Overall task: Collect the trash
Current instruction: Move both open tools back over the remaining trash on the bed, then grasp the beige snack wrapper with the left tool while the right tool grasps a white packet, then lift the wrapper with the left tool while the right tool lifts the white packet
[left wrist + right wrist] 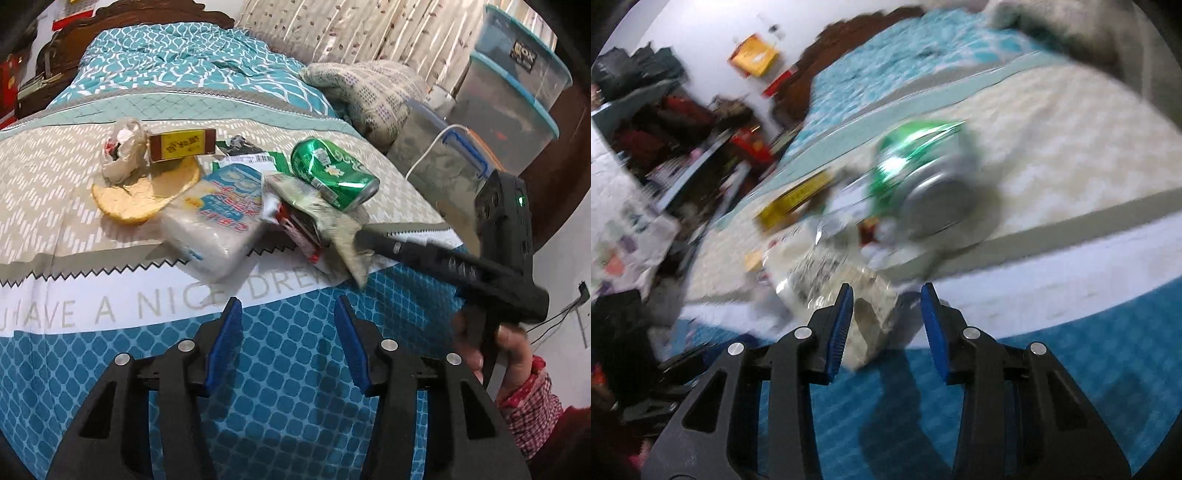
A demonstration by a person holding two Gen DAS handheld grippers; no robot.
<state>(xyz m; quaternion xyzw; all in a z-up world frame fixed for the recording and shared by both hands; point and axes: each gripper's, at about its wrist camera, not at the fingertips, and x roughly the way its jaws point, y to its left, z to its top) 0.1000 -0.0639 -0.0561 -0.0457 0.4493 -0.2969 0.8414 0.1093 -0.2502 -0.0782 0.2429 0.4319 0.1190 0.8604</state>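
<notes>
Trash lies in a pile on the bed (110,317): a dented green can (332,173), a crumpled silver wrapper (325,218), a white tissue pack (218,218), a yellow peel (144,195), a small yellow and brown box (183,144) and a crumpled white bag (123,147). My left gripper (290,343) is open and empty, held back over the blue bedspread. My right gripper (360,236) reaches into the pile from the right at the wrapper. In the blurred right wrist view it (886,325) is open, with the wrapper (866,325) between its fingers and the can (919,177) beyond.
A folded patterned blanket (373,92) lies at the bed's right side. Stacked clear storage bins (517,81) and a smaller box (439,158) stand to the right. A wooden headboard (122,22) is at the far end. A cluttered shelf (683,140) stands left of the bed.
</notes>
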